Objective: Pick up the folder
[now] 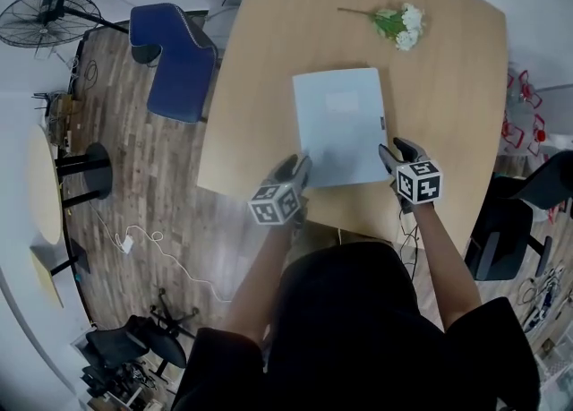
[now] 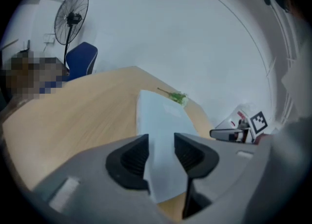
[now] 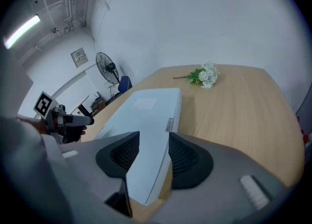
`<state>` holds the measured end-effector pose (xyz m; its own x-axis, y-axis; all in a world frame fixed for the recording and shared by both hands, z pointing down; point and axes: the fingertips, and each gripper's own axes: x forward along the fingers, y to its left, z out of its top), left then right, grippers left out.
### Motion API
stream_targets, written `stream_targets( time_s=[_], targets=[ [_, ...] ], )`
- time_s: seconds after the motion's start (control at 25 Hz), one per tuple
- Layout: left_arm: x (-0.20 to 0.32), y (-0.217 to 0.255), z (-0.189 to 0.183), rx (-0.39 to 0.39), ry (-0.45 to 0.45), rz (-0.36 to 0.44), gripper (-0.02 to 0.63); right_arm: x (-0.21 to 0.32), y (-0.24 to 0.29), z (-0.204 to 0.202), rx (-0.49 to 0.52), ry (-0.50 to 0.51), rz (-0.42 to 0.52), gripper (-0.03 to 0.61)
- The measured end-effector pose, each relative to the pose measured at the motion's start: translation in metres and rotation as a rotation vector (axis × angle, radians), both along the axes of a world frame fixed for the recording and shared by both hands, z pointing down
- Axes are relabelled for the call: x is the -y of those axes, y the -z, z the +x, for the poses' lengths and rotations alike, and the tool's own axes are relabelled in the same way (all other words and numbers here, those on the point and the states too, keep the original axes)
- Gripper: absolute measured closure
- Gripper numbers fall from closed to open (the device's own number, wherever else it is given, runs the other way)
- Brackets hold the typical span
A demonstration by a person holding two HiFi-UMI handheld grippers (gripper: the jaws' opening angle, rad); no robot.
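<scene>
A pale blue folder (image 1: 340, 127) lies flat on the wooden table (image 1: 448, 87), its spine on the right. My left gripper (image 1: 297, 172) is at the folder's near left corner. In the left gripper view that corner (image 2: 161, 115) shows in the gap of the left gripper (image 2: 161, 154), whose jaws stand apart and do not press on it. My right gripper (image 1: 391, 157) is at the near right corner. In the right gripper view the folder's spine edge (image 3: 146, 115) runs between the parted jaws of the right gripper (image 3: 153, 157), untouched by the pads.
A small bunch of white flowers (image 1: 400, 24) lies at the table's far right. A blue chair (image 1: 175, 60) and a standing fan (image 1: 45, 17) are on the floor to the left. A black chair (image 1: 506, 235) stands at the right.
</scene>
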<state>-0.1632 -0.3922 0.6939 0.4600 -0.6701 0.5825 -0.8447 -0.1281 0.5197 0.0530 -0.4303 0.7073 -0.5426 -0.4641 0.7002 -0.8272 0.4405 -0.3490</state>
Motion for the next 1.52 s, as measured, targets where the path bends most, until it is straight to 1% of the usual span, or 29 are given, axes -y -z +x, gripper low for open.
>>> stream_targets(
  time_s=[0.04,0.12,0.2,0.24,0.28,0.36,0.48,0.6,0.68,0.76,0.84,0.92,1.08,1.2,1.28,1.36,1.52],
  targets=[
    [0.005,-0.006,0.000,-0.027,0.000,-0.018,0.435,0.004,-0.008,0.000,0.017,-0.013,-0.028,0.380],
    [0.011,-0.022,0.001,-0.107,0.014,-0.078,0.379,0.009,-0.025,-0.001,0.070,-0.039,-0.109,0.342],
    [0.016,-0.039,0.002,-0.192,0.035,-0.143,0.296,0.011,-0.043,-0.005,0.142,-0.065,-0.203,0.277],
    [0.020,-0.046,0.002,-0.223,0.036,-0.166,0.276,0.013,-0.050,-0.008,0.176,-0.080,-0.241,0.243],
    [0.023,-0.052,0.003,-0.244,0.028,-0.183,0.261,0.015,-0.055,-0.011,0.203,-0.091,-0.268,0.224],
    [0.030,-0.062,0.005,-0.257,0.002,-0.207,0.236,0.020,-0.063,-0.017,0.218,-0.091,-0.290,0.213],
    [0.036,-0.076,0.006,-0.251,-0.030,-0.235,0.213,0.025,-0.075,-0.025,0.197,-0.046,-0.295,0.199],
    [0.040,-0.087,0.008,-0.286,-0.046,-0.260,0.206,0.028,-0.079,-0.031,0.209,-0.022,-0.316,0.185],
    [0.041,-0.087,0.012,-0.301,-0.076,-0.266,0.206,0.030,-0.079,-0.035,0.229,-0.018,-0.335,0.175],
    [0.041,-0.087,0.021,-0.286,-0.131,-0.276,0.207,0.032,-0.080,-0.037,0.231,-0.015,-0.345,0.166],
    [0.042,-0.092,0.026,-0.232,-0.154,-0.297,0.213,0.034,-0.085,-0.038,0.220,-0.012,-0.345,0.158],
    [0.042,-0.096,0.028,-0.201,-0.149,-0.315,0.216,0.034,-0.089,-0.037,0.226,-0.014,-0.349,0.152],
    [0.041,-0.095,0.026,-0.203,-0.146,-0.323,0.224,0.033,-0.088,-0.037,0.242,-0.012,-0.349,0.156],
    [0.041,-0.093,0.023,-0.174,-0.137,-0.313,0.224,0.032,-0.088,-0.041,0.245,-0.009,-0.353,0.167],
    [0.043,-0.090,0.020,-0.180,-0.121,-0.293,0.224,0.033,-0.085,-0.043,0.252,-0.016,-0.344,0.170],
    [0.046,-0.080,0.017,-0.190,-0.103,-0.249,0.225,0.037,-0.076,-0.047,0.265,-0.019,-0.311,0.172],
    [0.046,-0.054,0.012,-0.144,-0.113,-0.155,0.227,0.039,-0.050,-0.052,0.258,0.021,-0.215,0.173]
  ],
)
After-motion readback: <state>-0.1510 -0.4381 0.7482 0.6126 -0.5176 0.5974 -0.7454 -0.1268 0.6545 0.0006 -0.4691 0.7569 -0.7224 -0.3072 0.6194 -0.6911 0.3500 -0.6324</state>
